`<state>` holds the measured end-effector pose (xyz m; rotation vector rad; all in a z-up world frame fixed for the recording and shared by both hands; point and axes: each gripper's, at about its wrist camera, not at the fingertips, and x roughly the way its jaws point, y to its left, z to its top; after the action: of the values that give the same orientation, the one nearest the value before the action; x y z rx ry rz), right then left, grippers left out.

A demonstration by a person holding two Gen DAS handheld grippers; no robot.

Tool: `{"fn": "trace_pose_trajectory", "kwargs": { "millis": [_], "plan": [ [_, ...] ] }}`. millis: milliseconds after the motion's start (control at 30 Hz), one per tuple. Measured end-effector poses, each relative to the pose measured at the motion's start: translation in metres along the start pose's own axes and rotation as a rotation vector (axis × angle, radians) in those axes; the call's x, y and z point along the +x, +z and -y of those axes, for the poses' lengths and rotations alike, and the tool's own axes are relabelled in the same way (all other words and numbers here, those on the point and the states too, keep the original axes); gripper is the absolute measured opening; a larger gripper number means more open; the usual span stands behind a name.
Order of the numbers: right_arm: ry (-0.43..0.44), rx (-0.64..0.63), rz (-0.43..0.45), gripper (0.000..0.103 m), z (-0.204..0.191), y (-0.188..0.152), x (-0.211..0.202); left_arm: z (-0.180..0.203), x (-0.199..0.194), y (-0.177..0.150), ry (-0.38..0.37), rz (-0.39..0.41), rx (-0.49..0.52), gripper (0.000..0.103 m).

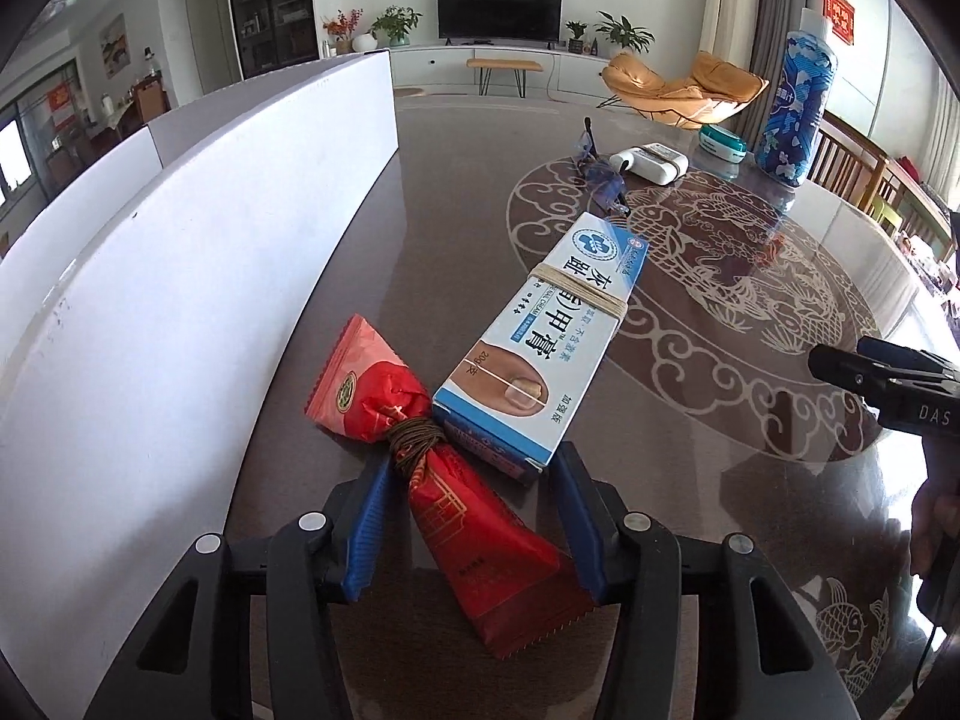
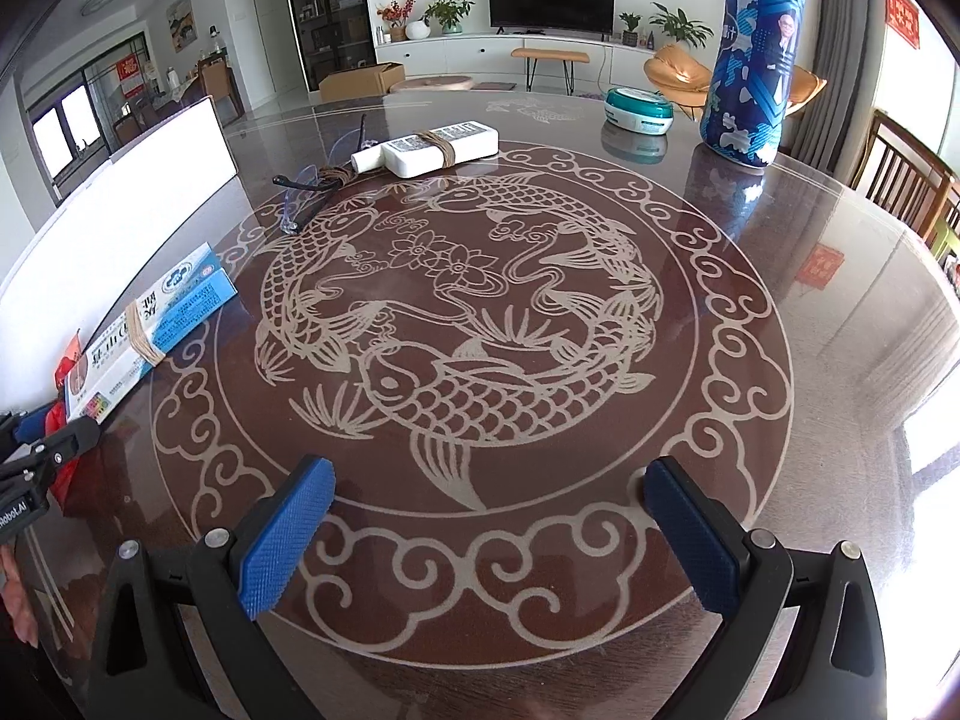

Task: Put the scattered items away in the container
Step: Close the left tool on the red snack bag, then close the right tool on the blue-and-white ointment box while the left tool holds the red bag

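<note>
My left gripper [image 1: 474, 468] is shut on a red snack packet [image 1: 480, 540] tied round the middle with brown twine; the blue pads [image 1: 366, 528] press on its sides. Its far end points at the tall white container wall [image 1: 180, 300] on the left. A blue and white cream box [image 1: 540, 348] bound with string lies against the packet's right side. In the right wrist view my right gripper [image 2: 489, 471] stands open over the fish pattern with nothing between its fingers. The box [image 2: 156, 324] and the left gripper [image 2: 54, 450] show at that view's left edge.
On the dark glass table [image 2: 810, 360], farther back, lie glasses [image 2: 312, 192] and a white adapter [image 2: 438, 144] wrapped in string. A teal tin [image 2: 639, 111] and a tall blue canister [image 2: 756, 54] stand at the far right. Wooden chairs line the right edge.
</note>
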<state>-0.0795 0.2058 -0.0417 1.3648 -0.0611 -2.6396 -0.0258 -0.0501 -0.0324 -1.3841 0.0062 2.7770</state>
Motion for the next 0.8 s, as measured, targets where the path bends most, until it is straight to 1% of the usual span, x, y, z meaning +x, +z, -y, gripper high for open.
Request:
{"fn": "trace_pose_trajectory", "kwargs": {
  "millis": [100, 133, 200, 233, 267, 300, 433, 500, 533, 567, 633, 700, 800],
  "plan": [
    [0.222, 0.048, -0.037, 0.103, -0.025, 0.018, 0.009, -0.005, -0.008, -0.01, -0.026, 0.01, -0.011, 0.052],
    [0.281, 0.065, -0.059, 0.103, -0.035, 0.024, 0.015, -0.006, -0.011, -0.013, -0.036, 0.02, -0.013, 0.052],
    [0.358, 0.087, -0.099, 0.103, -0.06, 0.034, 0.025, -0.01, -0.017, -0.022, -0.046, 0.044, -0.009, 0.052],
    [0.374, 0.081, -0.106, 0.103, -0.074, 0.038, 0.028, -0.008, -0.017, -0.023, -0.047, 0.053, -0.006, 0.052],
    [0.368, 0.063, -0.109, 0.103, -0.089, 0.042, 0.031, -0.007, -0.017, -0.023, -0.046, 0.056, -0.005, 0.052],
    [0.341, 0.036, -0.109, 0.103, -0.106, 0.044, 0.034, -0.006, -0.017, -0.024, -0.047, 0.056, -0.006, 0.052],
    [0.176, -0.077, -0.117, 0.103, -0.165, 0.042, 0.049, -0.005, -0.02, -0.028, -0.045, 0.059, 0.0, 0.056],
    [0.11, -0.166, -0.127, 0.103, -0.188, 0.037, 0.053, -0.003, -0.021, -0.032, -0.042, 0.061, 0.017, 0.061],
    [0.094, -0.215, -0.122, 0.103, -0.195, 0.033, 0.054, -0.001, -0.021, -0.035, -0.037, 0.06, 0.032, 0.069],
    [0.095, -0.25, -0.115, 0.103, -0.198, 0.03, 0.053, 0.001, -0.021, -0.036, -0.035, 0.057, 0.043, 0.077],
    [0.101, -0.282, -0.105, 0.103, -0.193, 0.025, 0.05, 0.007, -0.02, -0.038, -0.046, 0.054, 0.06, 0.087],
    [0.092, -0.273, -0.103, 0.103, -0.18, 0.022, 0.047, 0.015, -0.019, -0.039, -0.071, 0.052, 0.093, 0.088],
    [0.117, -0.287, -0.095, 0.103, -0.162, 0.017, 0.04, 0.032, -0.021, -0.041, -0.096, 0.058, 0.152, 0.088]
  ]
}}
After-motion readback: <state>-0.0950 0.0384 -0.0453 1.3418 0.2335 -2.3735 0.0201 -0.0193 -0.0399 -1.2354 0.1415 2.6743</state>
